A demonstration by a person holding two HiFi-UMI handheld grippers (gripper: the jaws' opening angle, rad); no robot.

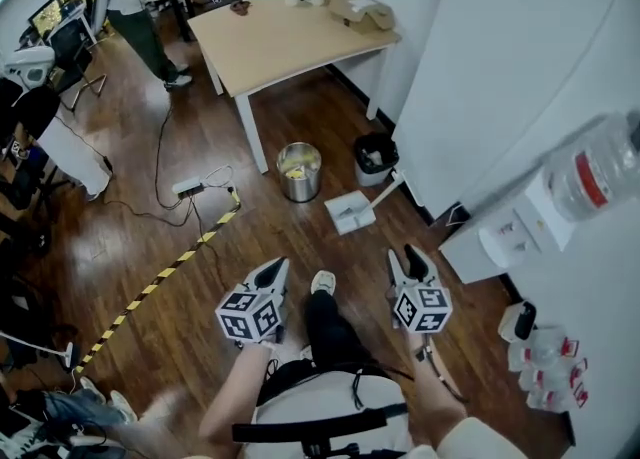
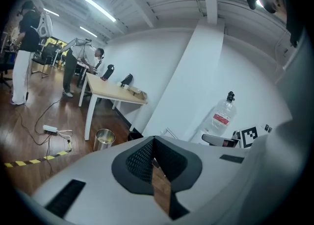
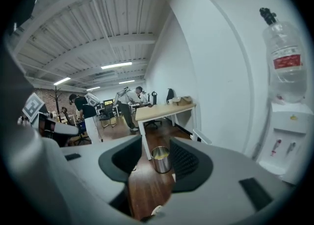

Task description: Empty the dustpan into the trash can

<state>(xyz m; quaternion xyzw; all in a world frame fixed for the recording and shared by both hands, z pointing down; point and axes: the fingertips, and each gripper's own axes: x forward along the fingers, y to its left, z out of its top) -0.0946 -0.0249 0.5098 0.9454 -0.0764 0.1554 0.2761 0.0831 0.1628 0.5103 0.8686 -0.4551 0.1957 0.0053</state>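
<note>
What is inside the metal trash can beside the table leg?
The metal trash can holds yellowish trash. It covers the bottom, so anything underneath cannot be seen.

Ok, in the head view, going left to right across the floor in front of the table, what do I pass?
Power strip → metal trash can → white dustpan → water dispenser

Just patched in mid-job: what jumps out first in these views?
A shiny metal trash can stands on the wood floor beside the table leg, the white dustpan lying just right of it near the wall. The left gripper, shut, and right gripper, open, are both empty, well short of them.
</note>
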